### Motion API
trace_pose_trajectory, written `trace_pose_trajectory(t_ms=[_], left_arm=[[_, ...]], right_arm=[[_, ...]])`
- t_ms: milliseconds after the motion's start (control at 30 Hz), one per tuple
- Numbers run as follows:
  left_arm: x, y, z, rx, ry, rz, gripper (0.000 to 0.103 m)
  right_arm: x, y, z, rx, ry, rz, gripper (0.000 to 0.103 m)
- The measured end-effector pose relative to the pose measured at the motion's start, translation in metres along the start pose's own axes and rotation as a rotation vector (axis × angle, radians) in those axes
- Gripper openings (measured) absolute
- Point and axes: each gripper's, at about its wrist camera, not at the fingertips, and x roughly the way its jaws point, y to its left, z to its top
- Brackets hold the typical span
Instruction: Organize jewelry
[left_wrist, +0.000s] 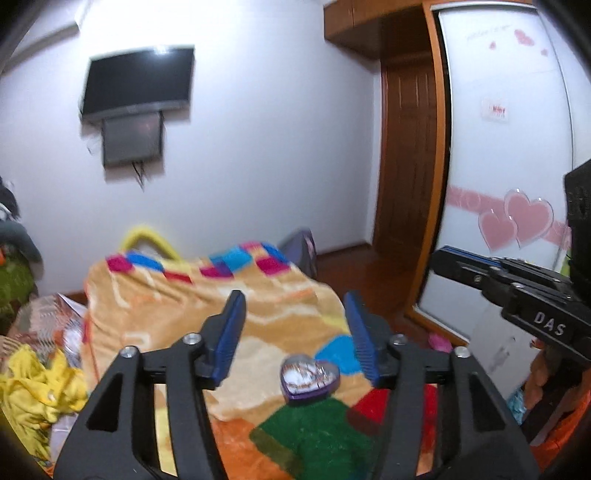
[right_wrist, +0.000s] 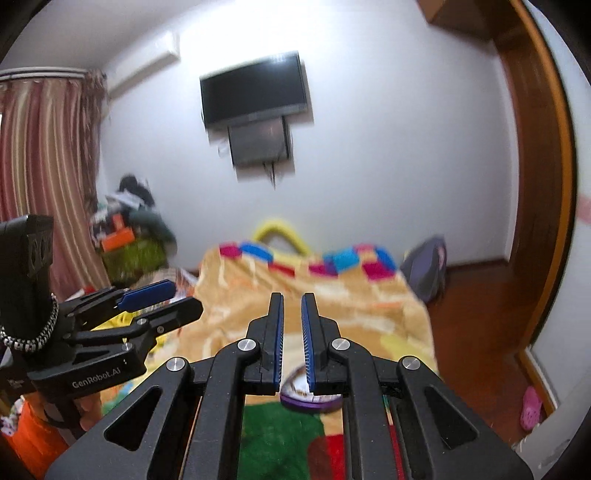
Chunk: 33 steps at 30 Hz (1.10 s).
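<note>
A purple heart-shaped jewelry box with a clear lid lies on the colourful blanket. My left gripper is open and empty, held above the bed with the box below and between its fingers. My right gripper has a narrow gap between its fingers and nothing in it; the box shows low behind its finger bases. The right gripper also shows at the right edge of the left wrist view, and the left gripper at the left of the right wrist view.
The bed's blanket fills the foreground. Yellow cloth and clutter lie at the left. A TV hangs on the far wall. A wooden door and a wardrobe with pink hearts stand at the right.
</note>
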Motion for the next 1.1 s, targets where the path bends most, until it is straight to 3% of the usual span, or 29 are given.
trace_pose_trajectory(t_ms=[67, 133, 233, 433, 600, 1100], left_arm=[[-0.022, -0.006, 0.004, 0.017, -0.056, 0.035, 0.066], [-0.038, -0.01, 0.005, 0.024, -0.1, 0.052, 0.081], [-0.061, -0.014, 0.006, 0.017, -0.161, 0.061, 0.094], [-0.082, -0.014, 0.007, -0.01, -0.204, 0.07, 0.101], [-0.094, -0.015, 0.001, -0.033, -0.208, 0.066, 0.102], [-0.099, -0.014, -0.005, -0.044, -0.2, 0.074, 0.102]], right_arm=[[-0.016, 0.007, 0.004, -0.016, -0.051, -0.02, 0.015], [-0.029, 0.015, 0.005, -0.033, -0.107, -0.053, 0.035], [-0.044, 0.025, 0.005, -0.049, -0.18, -0.102, 0.051], [-0.052, 0.037, 0.003, -0.045, -0.241, -0.16, 0.082], [-0.053, 0.044, 0.001, -0.055, -0.255, -0.208, 0.097], [-0.062, 0.044, -0.011, -0.07, -0.221, -0.207, 0.099]])
